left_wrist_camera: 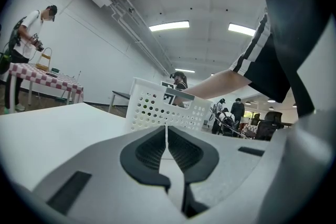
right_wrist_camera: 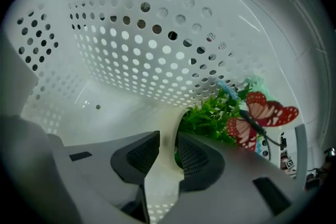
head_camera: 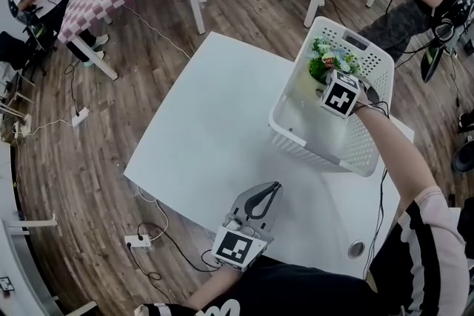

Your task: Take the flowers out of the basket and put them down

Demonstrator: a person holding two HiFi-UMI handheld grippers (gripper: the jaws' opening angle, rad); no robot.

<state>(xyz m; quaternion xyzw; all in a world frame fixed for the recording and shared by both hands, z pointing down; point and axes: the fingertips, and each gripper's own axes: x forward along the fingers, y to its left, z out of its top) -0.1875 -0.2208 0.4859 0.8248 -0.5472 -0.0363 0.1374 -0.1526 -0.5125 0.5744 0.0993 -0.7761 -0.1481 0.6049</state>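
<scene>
Reaching down into the white plastic basket (head_camera: 319, 151), the right gripper (right_wrist_camera: 168, 137) has its ribbed dark pads pinched on the thin, smooth cream rim of a pot (right_wrist_camera: 168, 121), which stands inside the basket against its far wall. The flowers (head_camera: 330, 58) rise from that pot as a bushy clump of bright green leaves with pale blooms, and a red butterfly (right_wrist_camera: 265, 113) with dark-edged wings sits on a thin wire beside the foliage. The basket is rectangular with rounded corners, its walls pierced by rows of round holes and a slot handle cut into its far end; it stands at the far right corner of the plain white desk (head_camera: 213, 128). The left gripper (head_camera: 274, 190) lies low at the desk's near edge, well apart from the basket, its grey curved jaws pressed together with nothing between them.
</scene>
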